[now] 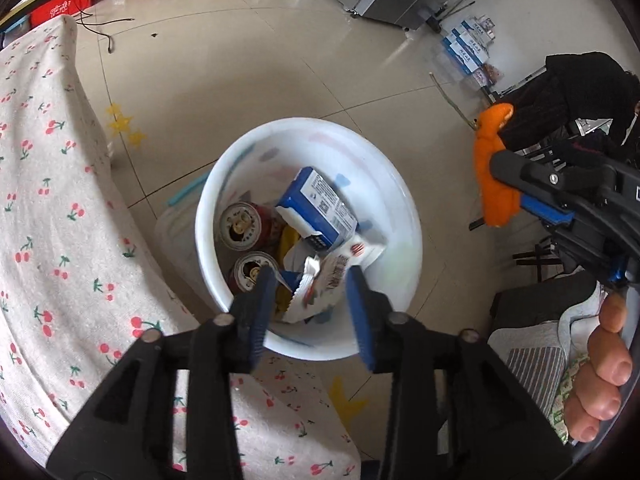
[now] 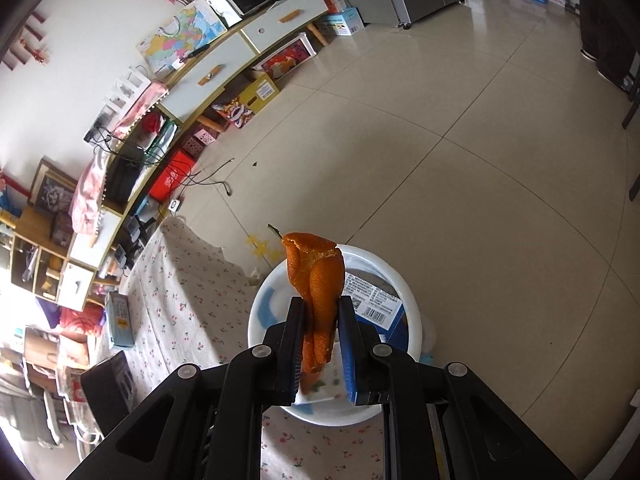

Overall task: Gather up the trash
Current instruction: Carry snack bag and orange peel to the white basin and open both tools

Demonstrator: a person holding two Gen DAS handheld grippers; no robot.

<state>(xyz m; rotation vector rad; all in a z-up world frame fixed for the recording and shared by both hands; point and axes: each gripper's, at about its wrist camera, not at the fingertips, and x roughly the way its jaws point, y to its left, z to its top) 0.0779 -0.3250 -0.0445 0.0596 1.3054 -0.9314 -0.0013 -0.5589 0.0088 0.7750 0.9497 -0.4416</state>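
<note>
A white trash bin (image 1: 400, 216) stands on the floor beside the table. It holds a blue carton (image 1: 316, 208), two red cans (image 1: 240, 226) and a white snack wrapper (image 1: 332, 280). My left gripper (image 1: 312, 280) is open and empty above the bin's near side. My right gripper (image 2: 322, 306) is shut on an orange peel (image 2: 318, 276) and holds it above the bin (image 2: 260, 308). The peel (image 1: 490, 160) and the right gripper also show at the right of the left wrist view, to the right of the bin.
A table with a cherry-print cloth (image 1: 48, 200) lies left of the bin. A blue box (image 2: 120, 320) lies on it. A low cabinet (image 2: 224, 68) and boxes line the far wall. Tiled floor (image 2: 480, 200) stretches beyond the bin.
</note>
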